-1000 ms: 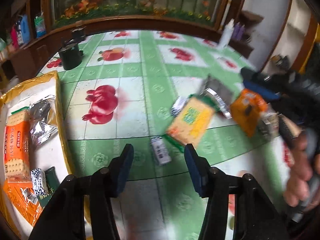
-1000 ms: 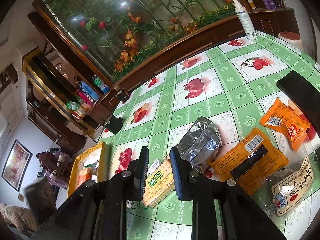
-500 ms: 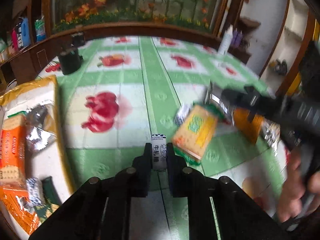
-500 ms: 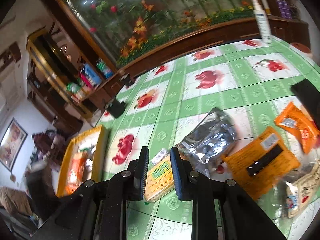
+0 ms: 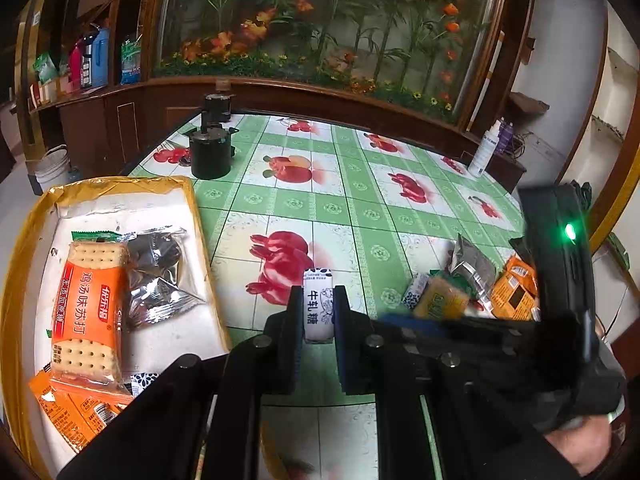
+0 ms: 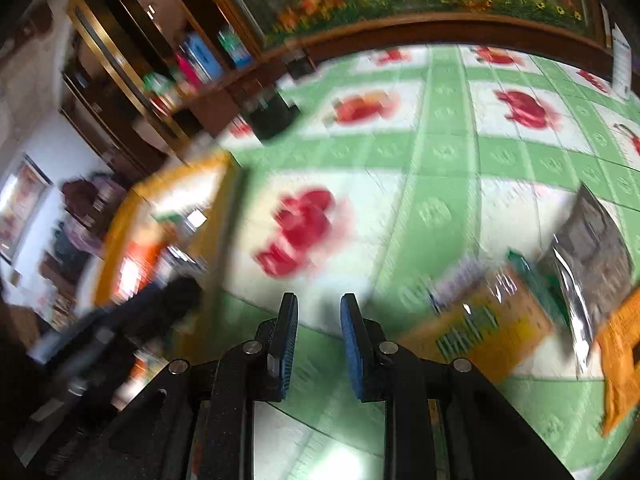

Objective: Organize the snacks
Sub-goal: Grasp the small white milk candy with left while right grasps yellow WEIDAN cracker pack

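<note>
Left gripper (image 5: pixel 318 312): jaws closed on a small white candy packet (image 5: pixel 318 307) printed with dark characters. The packet stands upright between the pads, clear of the green-and-white fruit-print tablecloth (image 5: pixel 344 208).

Right gripper (image 6: pixel 319 316): jaws nearly closed, with a narrow gap and nothing between the pads. The right wrist view is blurred by motion. In the left wrist view this gripper's black body crosses the right foreground.

Left of the held packet lies a yellow-rimmed tray (image 5: pixel 198 216). It contains an orange soda-cracker pack (image 5: pixel 90 312), two silver foil packets (image 5: pixel 154 276) just beside it, and further orange wrappers at the near end.

Right of the held packet, a loose pile rests on the tablecloth: a yellow cracker pack (image 5: pixel 442 300), a silver pouch (image 5: pixel 472 266) and an orange packet (image 5: pixel 516 292), overlapping.

Farther back, a black pot (image 5: pixel 211 154) stands near the table's far left corner and a white spray bottle (image 5: pixel 486 148) at the far right edge.
</note>
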The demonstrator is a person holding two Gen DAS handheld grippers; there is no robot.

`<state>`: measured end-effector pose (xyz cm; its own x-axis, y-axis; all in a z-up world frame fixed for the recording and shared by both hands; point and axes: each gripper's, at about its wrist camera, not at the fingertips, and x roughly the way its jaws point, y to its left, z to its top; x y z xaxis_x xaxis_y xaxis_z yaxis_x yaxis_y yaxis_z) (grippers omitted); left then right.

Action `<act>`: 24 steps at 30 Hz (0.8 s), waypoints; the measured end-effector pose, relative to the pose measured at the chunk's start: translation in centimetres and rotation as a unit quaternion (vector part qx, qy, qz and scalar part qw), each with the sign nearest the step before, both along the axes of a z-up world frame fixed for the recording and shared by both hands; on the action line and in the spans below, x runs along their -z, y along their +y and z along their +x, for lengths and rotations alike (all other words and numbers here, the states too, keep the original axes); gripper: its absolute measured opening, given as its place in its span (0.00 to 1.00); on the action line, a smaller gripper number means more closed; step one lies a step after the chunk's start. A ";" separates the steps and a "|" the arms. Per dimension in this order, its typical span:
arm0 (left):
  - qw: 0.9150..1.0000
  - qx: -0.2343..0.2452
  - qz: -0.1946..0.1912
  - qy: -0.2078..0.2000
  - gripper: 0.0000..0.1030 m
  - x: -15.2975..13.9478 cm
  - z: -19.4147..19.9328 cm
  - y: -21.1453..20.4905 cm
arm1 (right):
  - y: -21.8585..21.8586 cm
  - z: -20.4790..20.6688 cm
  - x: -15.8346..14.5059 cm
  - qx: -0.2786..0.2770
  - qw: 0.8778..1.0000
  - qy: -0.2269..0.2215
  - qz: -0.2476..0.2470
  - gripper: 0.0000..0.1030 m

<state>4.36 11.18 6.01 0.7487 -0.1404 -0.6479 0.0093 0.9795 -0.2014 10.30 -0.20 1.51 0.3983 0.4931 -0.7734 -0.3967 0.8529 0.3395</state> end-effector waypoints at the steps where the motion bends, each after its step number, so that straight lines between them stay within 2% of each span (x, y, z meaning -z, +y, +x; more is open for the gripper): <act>1: 1.000 0.003 -0.002 0.002 0.13 0.1 0.0 -0.1 | -0.5 -0.7 0.2 0.001 1.000 0.006 -0.012 0.23; 5: 1.000 0.007 0.001 0.005 0.13 0.2 0.0 -0.5 | -4.0 -3.5 0.1 0.017 0.999 0.003 -0.034 0.23; 8: 1.000 0.013 0.005 0.008 0.13 0.4 0.1 -0.9 | -7.3 -5.2 -1.2 0.027 0.999 -0.026 0.018 0.23; 10: 1.000 0.016 0.006 0.010 0.13 0.5 0.1 -1.1 | -9.6 -5.3 -2.1 0.067 0.996 -0.048 0.029 0.23; 12: 1.000 0.016 0.008 0.013 0.13 0.7 0.2 -1.2 | -11.2 -4.9 -2.3 0.111 0.992 -0.065 0.006 0.23; 13: 1.000 0.015 0.007 0.014 0.13 0.7 0.3 -1.1 | -11.8 -4.5 -1.9 0.126 0.990 -0.059 -0.009 0.23; 16: 1.000 0.016 0.009 0.015 0.13 0.8 0.2 -1.1 | -11.8 -3.9 -0.7 0.124 0.992 -0.032 0.002 0.24; 19: 1.000 0.018 0.012 0.016 0.13 0.9 0.2 -1.2 | -11.2 -3.5 -0.1 0.124 0.992 -0.017 0.001 0.34; 21: 1.000 0.019 0.013 0.016 0.13 0.9 0.2 -1.3 | -10.2 -3.1 -0.1 0.121 0.992 -0.020 -0.010 0.48; 24: 1.000 0.019 0.013 0.017 0.13 0.9 0.2 -1.4 | -8.4 -2.9 -0.6 0.116 0.992 -0.038 -0.037 0.48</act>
<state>4.54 9.79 5.08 0.7212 -0.1502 -0.6762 0.0395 0.9835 -0.1763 7.35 -8.63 2.09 0.5521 0.3252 -0.7678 -0.2096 0.9454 0.2497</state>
